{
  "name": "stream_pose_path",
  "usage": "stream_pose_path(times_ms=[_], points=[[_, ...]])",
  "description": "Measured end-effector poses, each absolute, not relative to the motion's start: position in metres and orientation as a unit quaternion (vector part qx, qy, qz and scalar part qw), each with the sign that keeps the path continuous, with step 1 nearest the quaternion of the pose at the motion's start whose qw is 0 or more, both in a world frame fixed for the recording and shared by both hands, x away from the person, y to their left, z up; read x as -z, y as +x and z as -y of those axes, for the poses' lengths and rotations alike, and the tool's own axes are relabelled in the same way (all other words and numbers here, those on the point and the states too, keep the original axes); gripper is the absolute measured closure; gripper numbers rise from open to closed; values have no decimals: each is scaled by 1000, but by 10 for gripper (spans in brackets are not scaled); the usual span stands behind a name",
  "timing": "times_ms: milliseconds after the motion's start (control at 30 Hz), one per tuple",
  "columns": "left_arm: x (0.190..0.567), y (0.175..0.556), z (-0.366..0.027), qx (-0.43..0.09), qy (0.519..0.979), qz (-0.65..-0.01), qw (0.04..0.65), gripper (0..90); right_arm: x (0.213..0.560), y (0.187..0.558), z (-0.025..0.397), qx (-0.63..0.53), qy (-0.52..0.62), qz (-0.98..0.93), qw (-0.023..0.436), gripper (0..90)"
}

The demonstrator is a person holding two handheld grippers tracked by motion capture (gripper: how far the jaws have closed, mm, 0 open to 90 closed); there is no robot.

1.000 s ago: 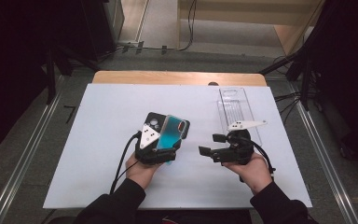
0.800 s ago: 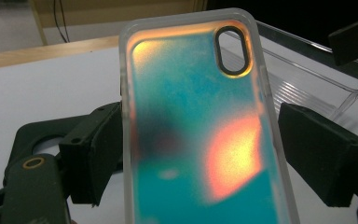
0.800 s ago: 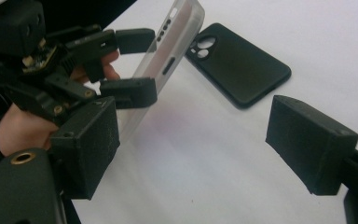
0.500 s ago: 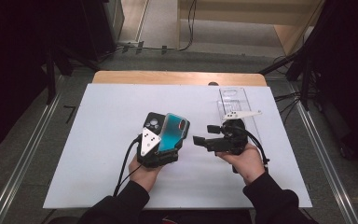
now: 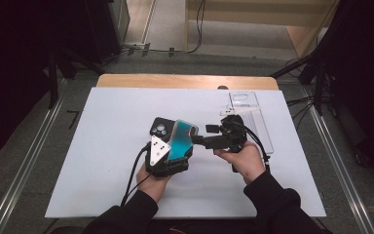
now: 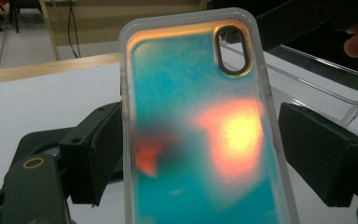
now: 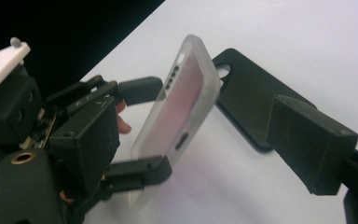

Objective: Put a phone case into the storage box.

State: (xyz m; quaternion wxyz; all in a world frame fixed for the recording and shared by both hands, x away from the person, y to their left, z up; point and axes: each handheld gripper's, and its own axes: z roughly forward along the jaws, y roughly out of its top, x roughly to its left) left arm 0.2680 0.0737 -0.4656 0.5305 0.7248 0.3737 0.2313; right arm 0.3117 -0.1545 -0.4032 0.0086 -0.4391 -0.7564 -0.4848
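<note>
My left gripper (image 5: 179, 148) is shut on a translucent teal and orange phone case (image 5: 181, 138), held tilted above the white table (image 5: 102, 165). Seen from the left gripper view, its pads press the case (image 6: 196, 93) on both long edges. My right gripper (image 5: 203, 135) is open, just right of the case and pointing at it. In the right gripper view, the case's (image 7: 182, 107) short end sits between the spread jaws of my right gripper (image 7: 200, 140), touching neither. A black phone (image 5: 159, 127) lies flat on the table behind the case, and the phone (image 7: 251, 102) shows past it.
A clear acrylic stand (image 5: 251, 117) rests on the table's far right, behind my right hand, and the stand (image 6: 317, 79) is visible beyond the case. The wooden table edge (image 5: 185, 81) runs along the back. Bare white table surface lies to the left and front.
My right gripper has moved left and slightly away from the person, closing in on the case. The left gripper has kept hold of the case and barely shifted.
</note>
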Motion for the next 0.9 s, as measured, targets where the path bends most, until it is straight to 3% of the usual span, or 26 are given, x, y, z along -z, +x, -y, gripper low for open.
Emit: stream_pose_path(times_ms=[367, 533, 900], points=[[464, 265, -71, -233, 727, -371, 529, 165, 410, 324, 142, 486, -440, 755, 12, 161], [465, 264, -70, -232, 727, -371, 529, 165, 412, 328, 138, 490, -444, 750, 29, 235], [464, 263, -69, -230, 724, -375, 532, 165, 413, 332, 143, 488, -503, 707, 93, 701]])
